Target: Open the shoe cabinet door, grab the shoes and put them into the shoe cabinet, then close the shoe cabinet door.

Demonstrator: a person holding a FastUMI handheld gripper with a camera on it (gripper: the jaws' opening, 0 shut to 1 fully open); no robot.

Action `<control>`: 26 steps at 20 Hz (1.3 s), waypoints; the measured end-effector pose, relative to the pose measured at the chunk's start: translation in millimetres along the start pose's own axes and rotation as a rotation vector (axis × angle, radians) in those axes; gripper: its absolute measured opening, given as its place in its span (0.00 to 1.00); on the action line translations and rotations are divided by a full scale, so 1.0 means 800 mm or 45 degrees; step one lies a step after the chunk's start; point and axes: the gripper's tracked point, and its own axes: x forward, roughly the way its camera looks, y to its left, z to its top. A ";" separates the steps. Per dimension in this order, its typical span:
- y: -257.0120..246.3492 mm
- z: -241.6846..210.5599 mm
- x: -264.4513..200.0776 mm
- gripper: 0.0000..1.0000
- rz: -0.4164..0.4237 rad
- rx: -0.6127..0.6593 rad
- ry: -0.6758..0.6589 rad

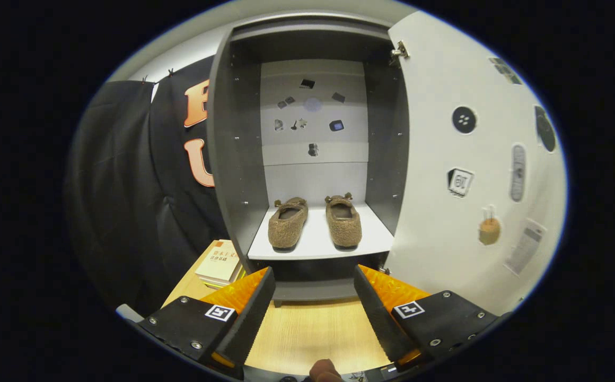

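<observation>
Gripper [314, 281] fingers spread apart, holding nothing. Two fuzzy brown shoes [315, 222] side by side on white shelf [318, 245] inside grey cabinet [233, 159], door [445, 159] open. Light wood-grain floor [313, 334].

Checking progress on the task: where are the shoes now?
Both brown slippers sit side by side on the open shoe cabinet's white shelf, beyond the open, empty tongs.

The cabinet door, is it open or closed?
Open. The door is swung out to the right, so both shoes show on the shelf. The tongs are open, holding nothing.

Hand-held gripper [314, 281] level; fingers spread wide, gripping nothing.
</observation>
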 end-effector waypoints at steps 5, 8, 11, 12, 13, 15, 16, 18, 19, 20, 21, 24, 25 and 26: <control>-0.010 0.000 -0.074 0.94 0.085 0.045 -0.049; -0.028 0.001 -0.119 0.94 0.164 0.036 -0.087; -0.062 -0.002 -0.164 0.94 0.212 0.018 -0.119; -0.078 -0.006 -0.174 0.93 0.214 0.006 -0.129; -0.096 -0.010 -0.184 0.93 0.212 -0.001 -0.133; -0.121 -0.015 -0.203 0.94 0.241 0.006 -0.145; -0.136 -0.012 -0.210 0.94 0.251 0.015 -0.150; -0.164 -0.013 -0.222 0.93 0.263 0.026 -0.159; -0.177 -0.013 -0.227 0.93 0.264 0.030 -0.167; -0.192 -0.012 -0.229 0.93 0.263 0.033 -0.175; -0.206 -0.012 -0.230 0.93 0.254 0.038 -0.182; -0.248 -0.015 -0.230 0.93 0.243 0.081 -0.184; -0.262 -0.015 -0.232 0.93 0.236 0.091 -0.192; -0.278 -0.016 -0.231 0.93 0.218 0.100 -0.198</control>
